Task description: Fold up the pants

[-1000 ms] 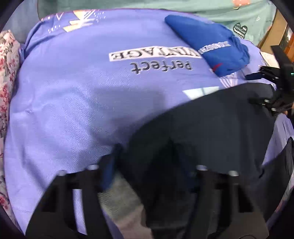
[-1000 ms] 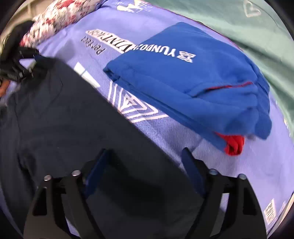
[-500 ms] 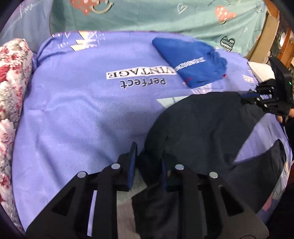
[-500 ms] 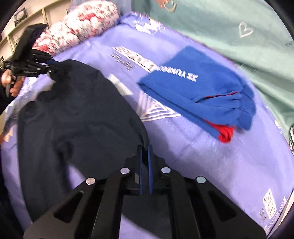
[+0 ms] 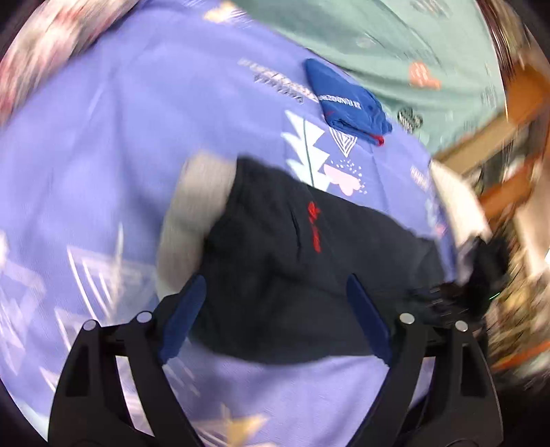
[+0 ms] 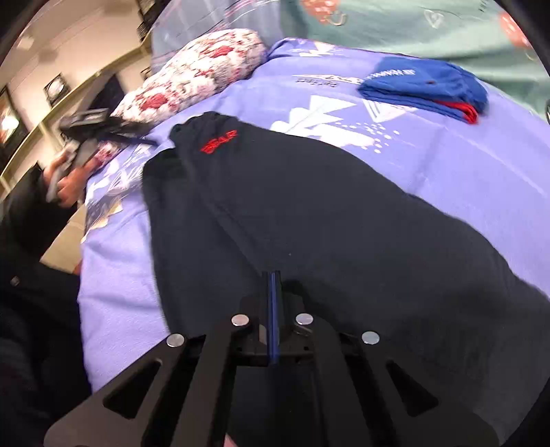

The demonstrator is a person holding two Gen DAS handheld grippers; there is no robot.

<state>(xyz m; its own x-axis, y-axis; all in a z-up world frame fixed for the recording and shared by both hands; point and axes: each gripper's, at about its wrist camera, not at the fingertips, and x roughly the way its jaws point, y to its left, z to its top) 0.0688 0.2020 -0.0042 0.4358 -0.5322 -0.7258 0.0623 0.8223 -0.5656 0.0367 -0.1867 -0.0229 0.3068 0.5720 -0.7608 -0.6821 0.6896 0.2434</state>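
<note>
Spread over the whole bed, a lilac printed sheet [image 6: 464,178], with a flowered pillow [image 6: 206,79] at its far left corner and a teal patterned cloth [image 6: 429,31] along its far edge. Lying across the sheet's middle, the black pants [image 6: 309,213], long axis running from the red-logo end near the left edge toward the near right edge. Clamped on that near end, the right gripper [image 6: 273,285], fingers together with black cloth pinched between them. Over the logo end, the left gripper [image 5: 275,309], fingers having just opened, wide apart, nothing pressed between them, cloth lying just beyond. Nearer the loose end, then, the left hand. Well clear near the far right corner, a folded blue garment [image 6: 426,86]; nothing blocking the fold.
</note>
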